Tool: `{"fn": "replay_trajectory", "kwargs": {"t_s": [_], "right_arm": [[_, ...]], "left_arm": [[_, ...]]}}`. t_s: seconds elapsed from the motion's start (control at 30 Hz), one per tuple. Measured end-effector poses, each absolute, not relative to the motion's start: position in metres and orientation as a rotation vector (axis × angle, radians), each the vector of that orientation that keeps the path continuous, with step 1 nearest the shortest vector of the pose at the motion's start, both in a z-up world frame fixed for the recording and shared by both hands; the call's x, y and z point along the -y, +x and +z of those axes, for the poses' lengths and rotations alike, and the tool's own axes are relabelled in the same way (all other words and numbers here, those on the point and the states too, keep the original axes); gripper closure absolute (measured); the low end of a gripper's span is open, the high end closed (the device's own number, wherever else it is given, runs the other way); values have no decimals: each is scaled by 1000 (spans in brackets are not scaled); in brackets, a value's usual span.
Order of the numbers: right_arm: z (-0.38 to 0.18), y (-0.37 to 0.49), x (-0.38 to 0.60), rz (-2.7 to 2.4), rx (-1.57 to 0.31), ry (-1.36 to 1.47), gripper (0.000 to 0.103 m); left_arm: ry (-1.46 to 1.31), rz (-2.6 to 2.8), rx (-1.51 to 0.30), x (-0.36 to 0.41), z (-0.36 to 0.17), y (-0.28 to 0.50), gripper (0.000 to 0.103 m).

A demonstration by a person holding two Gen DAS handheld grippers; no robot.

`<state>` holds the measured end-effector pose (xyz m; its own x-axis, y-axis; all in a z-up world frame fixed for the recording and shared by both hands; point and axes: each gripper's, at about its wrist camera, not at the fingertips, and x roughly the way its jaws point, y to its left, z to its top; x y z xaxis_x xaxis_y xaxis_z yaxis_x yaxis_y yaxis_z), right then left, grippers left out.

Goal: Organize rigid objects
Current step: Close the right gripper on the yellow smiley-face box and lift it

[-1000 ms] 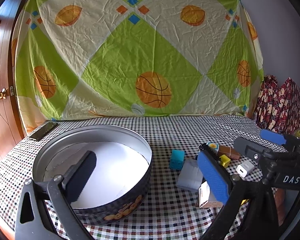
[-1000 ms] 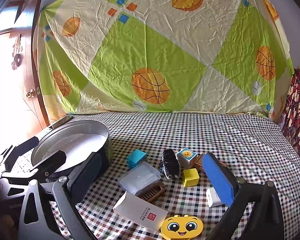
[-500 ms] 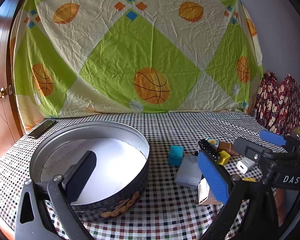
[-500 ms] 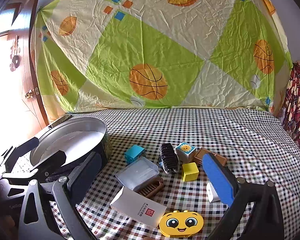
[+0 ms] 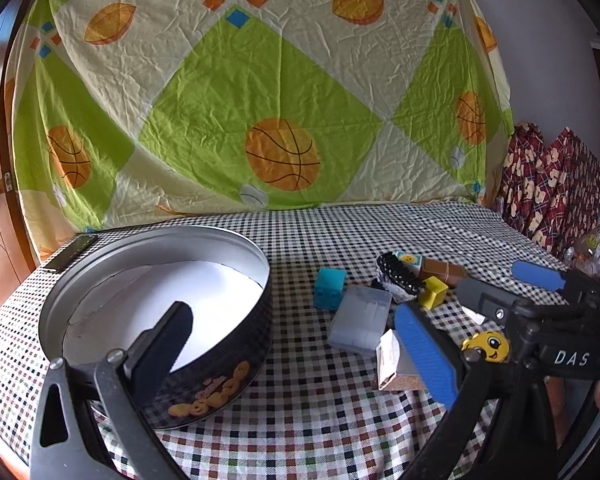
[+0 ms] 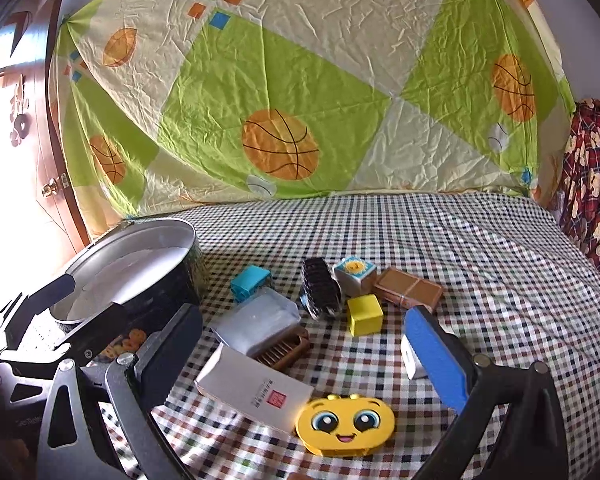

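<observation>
Two hand-held grippers hover over a checkered counter (image 6: 440,240), both with fingers spread and empty. A round tin (image 5: 156,320) sits on the left, holding only white paper; the clutter lies beside it: clear box (image 6: 256,322), yellow cube (image 6: 365,314), smiley toy (image 6: 346,424). The right gripper (image 6: 300,364) should settle on one piece, square its fingers and close gently. Compared with a second ago, both views have drawn slightly back and nothing has been picked.
</observation>
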<state>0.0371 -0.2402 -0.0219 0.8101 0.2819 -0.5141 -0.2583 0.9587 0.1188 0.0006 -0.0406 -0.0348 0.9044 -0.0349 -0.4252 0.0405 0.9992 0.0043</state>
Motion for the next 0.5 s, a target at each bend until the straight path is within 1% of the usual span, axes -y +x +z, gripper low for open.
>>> {"fn": "replay_trajectory", "kwargs": {"t_s": [0.27, 0.4, 0.5], "right_arm": [[-66, 35, 273, 227, -652, 54, 1], [-83, 35, 283, 257, -695, 69, 13], [-86, 36, 282, 289, -693, 58, 15]], "left_arm": [[32, -51, -495, 53, -57, 4, 0], [40, -59, -503, 59, -60, 5, 0], [47, -66, -511, 62, -63, 5, 0]]}}
